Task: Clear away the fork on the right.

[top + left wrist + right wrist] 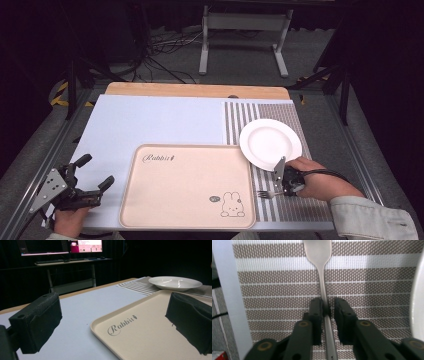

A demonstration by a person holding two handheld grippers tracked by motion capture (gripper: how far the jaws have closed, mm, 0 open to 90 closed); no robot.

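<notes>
A silver metal fork [323, 277] lies flat on a brown-and-white striped placemat [274, 290], at about four o'clock on the surface [150, 120]. In the right gripper view its slim, shiny handle runs straight up between the two black jaws and widens into a broad neck toward twelve o'clock. In the high view its prongs [262, 194] point toward nine o'clock, just beside the edge of a beige tray [185, 185] printed with a rabbit drawing.

The right tool [326, 307] stands narrow around the handle; the left pad seems to touch it, with a sliver of gap at the right pad.

A white plate [270, 143] sits at twelve o'clock from the fork.

The left tool [95, 175] rests wide apart at eight o'clock, holding nothing.
</notes>
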